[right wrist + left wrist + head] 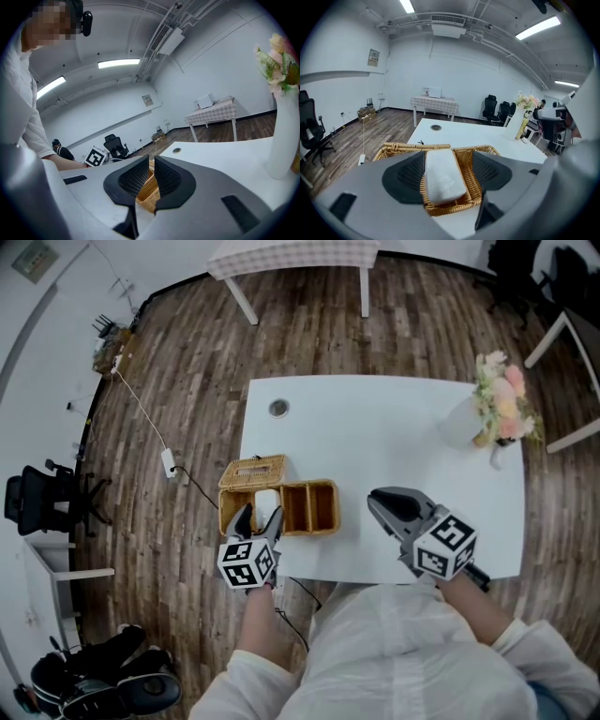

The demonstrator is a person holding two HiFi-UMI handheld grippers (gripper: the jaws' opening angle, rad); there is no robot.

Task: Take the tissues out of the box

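A wicker box [314,510] with several compartments stands at the white table's [375,427] near left corner. A white tissue pack [267,502] lies in its left compartment. My left gripper [260,515] is open over that compartment. In the left gripper view the tissue pack [443,176] lies lengthwise between the jaws of the left gripper [449,158], against the left one and with a gap to the right one. My right gripper [375,500] hovers just right of the box, shut with nothing in it. In the right gripper view the right gripper [152,164] points at the box [149,190].
A white vase of pink flowers [502,409] stands at the table's far right. A round cable hole [278,408] sits at the far left. Beyond are a second table [291,254], a power strip [169,461] with cable on the wood floor, and an office chair [42,498].
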